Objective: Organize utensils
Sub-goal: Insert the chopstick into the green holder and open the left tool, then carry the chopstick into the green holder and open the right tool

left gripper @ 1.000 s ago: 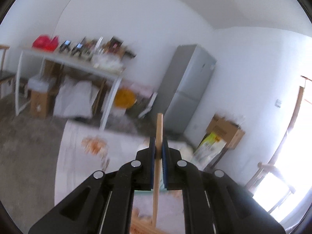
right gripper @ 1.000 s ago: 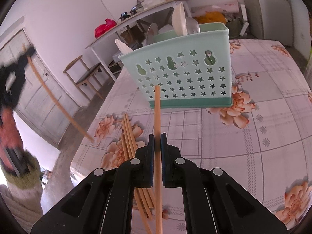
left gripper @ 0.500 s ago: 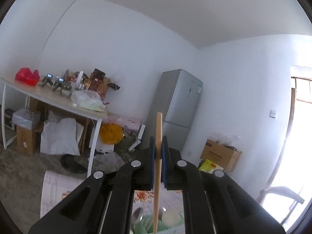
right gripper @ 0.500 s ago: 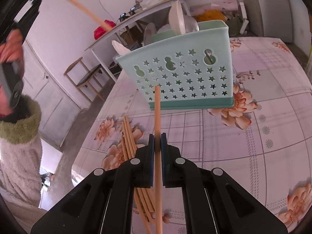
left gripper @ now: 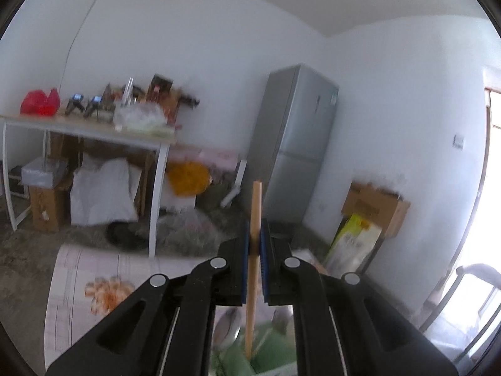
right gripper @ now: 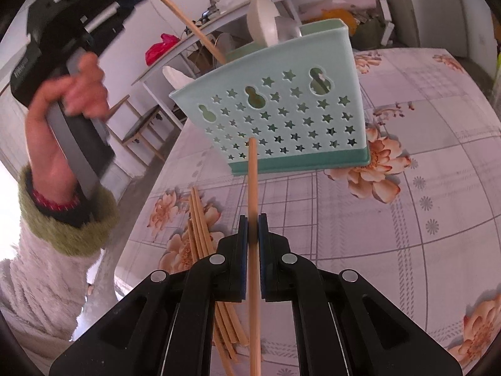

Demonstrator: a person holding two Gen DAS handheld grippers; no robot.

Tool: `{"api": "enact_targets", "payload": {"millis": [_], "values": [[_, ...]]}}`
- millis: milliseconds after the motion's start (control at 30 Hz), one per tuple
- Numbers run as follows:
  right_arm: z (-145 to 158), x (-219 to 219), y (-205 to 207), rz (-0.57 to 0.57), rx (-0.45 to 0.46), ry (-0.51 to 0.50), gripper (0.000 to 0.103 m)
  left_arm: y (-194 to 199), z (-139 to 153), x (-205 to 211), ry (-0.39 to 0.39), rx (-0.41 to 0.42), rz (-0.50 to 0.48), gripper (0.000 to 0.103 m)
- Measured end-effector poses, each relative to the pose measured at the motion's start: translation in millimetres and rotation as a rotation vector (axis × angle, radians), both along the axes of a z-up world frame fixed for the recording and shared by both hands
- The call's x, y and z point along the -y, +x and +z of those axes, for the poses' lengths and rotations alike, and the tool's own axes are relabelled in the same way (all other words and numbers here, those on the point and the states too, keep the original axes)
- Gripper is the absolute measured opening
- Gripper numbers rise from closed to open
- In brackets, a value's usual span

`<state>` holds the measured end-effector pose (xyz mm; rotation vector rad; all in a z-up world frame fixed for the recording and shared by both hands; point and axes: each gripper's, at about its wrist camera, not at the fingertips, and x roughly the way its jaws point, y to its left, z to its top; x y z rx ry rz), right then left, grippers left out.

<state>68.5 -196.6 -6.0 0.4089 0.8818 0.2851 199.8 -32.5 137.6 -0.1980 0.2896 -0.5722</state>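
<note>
I see the table [right gripper: 422,163] first, covered in a flowered, checked cloth that fills most of the right wrist view. On it stands the pale green basket [right gripper: 281,119], upright, its front wall punched with stars and gourd shapes. A white ladle bowl [right gripper: 262,28] and a metal spoon [right gripper: 289,33] rise above its rim.

In the left wrist view, the far room shows a grey fridge [left gripper: 297,144] against the white wall and a cluttered side table [left gripper: 94,131] to its left; much of this is blurred.

My left hand [right gripper: 72,100], in a fuzzy white sleeve with a green cuff, holds the left gripper [left gripper: 254,241] up at the basket's left. Its jaws are clamped on one chopstick [left gripper: 253,266]. From the right wrist view that stick slants down and its lower tip goes behind the basket's rim; from the left wrist view the tip sits over the green interior. I cannot tell whether it touches the bottom.

The right gripper [right gripper: 253,235] is low over the cloth, well short of the basket, jaws clenched on a second chopstick [right gripper: 253,219] that points toward the basket's front.

A loose bundle of chopsticks [right gripper: 200,228] lies flat on the cloth just left of the right gripper.
</note>
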Motion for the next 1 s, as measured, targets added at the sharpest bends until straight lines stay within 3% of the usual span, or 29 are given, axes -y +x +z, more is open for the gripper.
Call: {"api": "enact_targets", "payload": {"millis": [67, 233, 533, 800, 1000], "values": [[0, 1, -1, -0.002, -0.002, 0.0, 0.005, -2, -9, -1, 0.008, -0.025, -0.005, 0.008], [-1, 4, -2, -0.01, -0.006, 0.003, 0.005, -18, -13, -8, 0.028, -0.022, -0.008, 0.032], [6, 1, -7, -0.015, 0.013, -0.009, 0.005, -77, -19, -44, 0.078, 0.0, -0.008, 0.057], [24, -5, -11, -0.01, 0.076, -0.028, 0.005, -112, -77, -69, 0.231, -0.135, 0.012, 0.064], [52, -7, -6, -0.002, 0.164, -0.042, 0.005, -123, -121, -89, 0.206, -0.286, 0.056, 0.065]]}}
